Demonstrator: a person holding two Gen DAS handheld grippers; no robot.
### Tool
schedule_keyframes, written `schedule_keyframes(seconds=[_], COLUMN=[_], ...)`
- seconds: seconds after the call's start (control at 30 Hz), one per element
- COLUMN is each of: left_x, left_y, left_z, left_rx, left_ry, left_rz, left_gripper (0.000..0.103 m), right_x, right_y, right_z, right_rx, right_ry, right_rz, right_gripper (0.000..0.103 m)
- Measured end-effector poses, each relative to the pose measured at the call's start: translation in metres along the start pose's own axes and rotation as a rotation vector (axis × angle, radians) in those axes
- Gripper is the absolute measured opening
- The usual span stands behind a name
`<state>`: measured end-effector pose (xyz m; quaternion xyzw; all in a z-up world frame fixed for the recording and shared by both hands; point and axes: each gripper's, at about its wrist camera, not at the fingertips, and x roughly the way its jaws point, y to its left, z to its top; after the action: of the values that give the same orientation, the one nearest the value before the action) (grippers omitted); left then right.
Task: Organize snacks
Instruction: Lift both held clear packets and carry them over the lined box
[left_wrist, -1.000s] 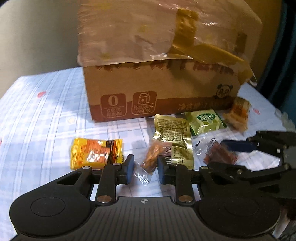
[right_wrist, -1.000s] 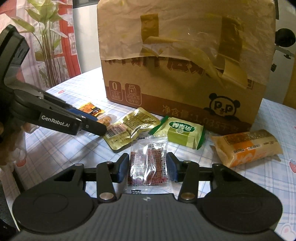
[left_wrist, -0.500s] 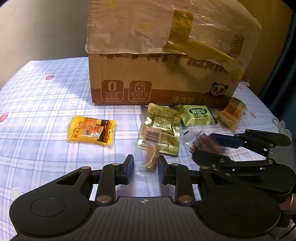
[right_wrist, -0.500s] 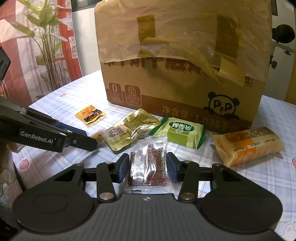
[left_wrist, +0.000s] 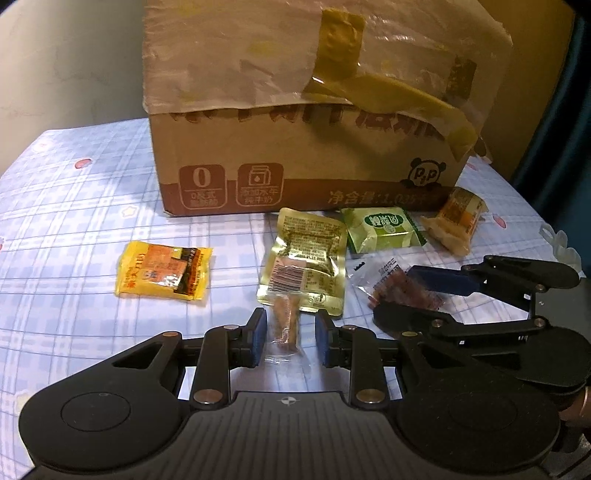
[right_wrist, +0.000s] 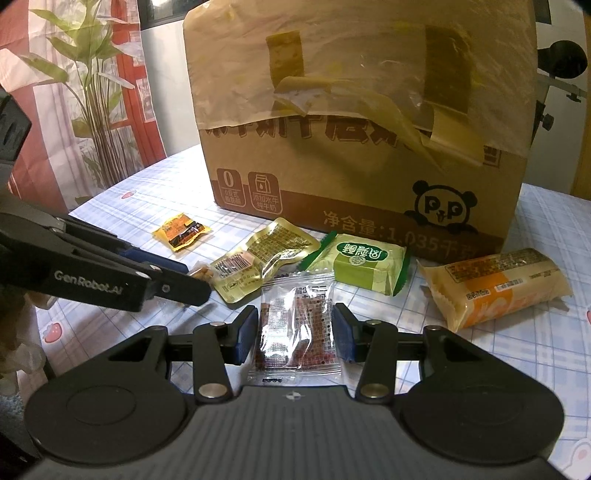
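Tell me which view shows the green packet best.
Right wrist: the green packet lies near centre, its whole front and label clear. The left wrist view shows it farther off, smaller, beside the box.
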<state>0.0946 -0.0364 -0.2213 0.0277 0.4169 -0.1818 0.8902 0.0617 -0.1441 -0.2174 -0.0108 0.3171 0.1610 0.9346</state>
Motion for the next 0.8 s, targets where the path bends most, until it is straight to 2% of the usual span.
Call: schedule_keyframes(seconds=[0.17,0.27,0.4,0.8], left_x=[0.001,0.000,-0.004,-0.017], left_y=[-0.004,-0.001,0.003,0.001], left_z=[-0.001,-0.002,-0.004,-0.003], left_rx=[0.014,-0.006,-0.055,-0.076], left_ry=[-0.008,-0.005,-0.009,-0.055], left_rz=[0.014,0.015,0.031,0.024], left_gripper=[0.030,0.020,0.018,0.018], right_x=[0.000,0.000,0.000,-0.006], right_y=[0.000,0.000,0.000,-0.001], right_z=[0.000,0.000,0.000,-0.003], right_rx=[0.000,-0.001,-0.001,0.015], right_ry=[0.000,0.000,0.000,-0.044], right_rz=[0.000,0.001,0.000,0.013], right_gripper=[0.048,0.048,0.048,0.046])
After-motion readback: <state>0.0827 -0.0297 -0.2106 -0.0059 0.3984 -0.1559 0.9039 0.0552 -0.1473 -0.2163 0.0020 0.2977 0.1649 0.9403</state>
